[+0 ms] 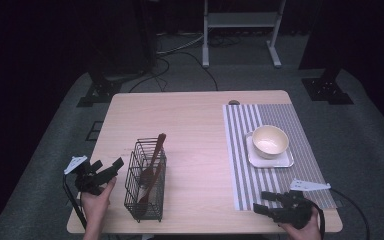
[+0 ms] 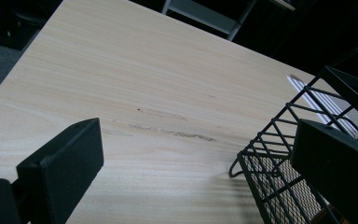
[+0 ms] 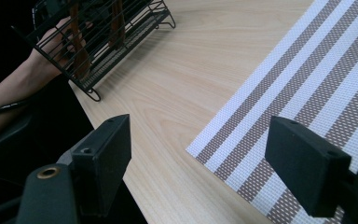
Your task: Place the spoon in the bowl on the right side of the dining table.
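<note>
Utensils (image 1: pixel 150 170) lean in the wire caddy (image 1: pixel 145 200) just right of your open left tool (image 1: pixel 111 166); right tool (image 1: pixel 260 202), also open, is far.

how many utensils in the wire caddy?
2 visible: a wooden fork and a wooden spoon, both leaning in the wire caddy at the table's front left. More may be hidden behind the mesh.
</note>
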### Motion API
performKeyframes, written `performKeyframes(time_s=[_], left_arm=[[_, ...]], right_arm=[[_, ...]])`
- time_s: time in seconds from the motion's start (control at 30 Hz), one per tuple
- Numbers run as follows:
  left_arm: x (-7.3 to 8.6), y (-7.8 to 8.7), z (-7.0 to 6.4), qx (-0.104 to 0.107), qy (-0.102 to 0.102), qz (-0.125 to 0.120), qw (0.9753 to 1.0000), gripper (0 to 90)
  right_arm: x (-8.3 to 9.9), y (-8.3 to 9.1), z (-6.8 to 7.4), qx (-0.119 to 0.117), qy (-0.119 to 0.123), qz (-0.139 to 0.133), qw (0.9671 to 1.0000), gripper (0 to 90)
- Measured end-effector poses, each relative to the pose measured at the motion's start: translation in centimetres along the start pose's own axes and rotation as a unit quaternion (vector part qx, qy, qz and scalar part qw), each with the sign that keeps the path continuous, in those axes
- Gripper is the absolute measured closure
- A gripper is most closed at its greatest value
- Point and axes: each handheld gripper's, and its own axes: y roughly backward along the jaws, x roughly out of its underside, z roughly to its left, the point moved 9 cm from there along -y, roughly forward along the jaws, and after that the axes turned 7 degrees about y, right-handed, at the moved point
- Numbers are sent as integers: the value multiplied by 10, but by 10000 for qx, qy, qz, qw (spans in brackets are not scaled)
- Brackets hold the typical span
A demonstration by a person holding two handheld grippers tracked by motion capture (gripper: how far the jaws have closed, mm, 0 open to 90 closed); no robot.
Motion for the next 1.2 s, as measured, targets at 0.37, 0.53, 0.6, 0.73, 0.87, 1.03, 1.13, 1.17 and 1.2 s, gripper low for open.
performKeyframes(time_s=[0.37,0.53,0.6,0.73,0.87,1.03,1.13,1.17,1.2], left_arm=[[1,0,-1,4,-1,12,10000,15],[1,-1,-1,17,17,23,10000,16],[1,0,-1,27,22,17,10000,16],[1,0,-1,34,27,5,10000,16],[1,1,0,25,41,10,10000,16],[1,2,2,11,73,-14,10000,16],[1,3,3,3,73,-11,10000,16],[1,3,3,3,73,-11,10000,16],[1,3,3,5,75,-10,10000,16]], right_arm=[[-9,-9,13,-230,112,161,9995,213],[-15,-14,21,-317,168,264,9990,213],[-19,-15,24,-376,198,279,9987,213],[-27,-18,30,-470,254,307,9981,213],[-33,-22,35,-552,279,344,9975,213],[-40,-28,40,-634,316,403,9967,213],[-44,-31,45,-700,338,423,9961,211],[-44,-31,45,-700,338,423,9961,211],[-47,-32,48,-754,344,435,9956,208]])
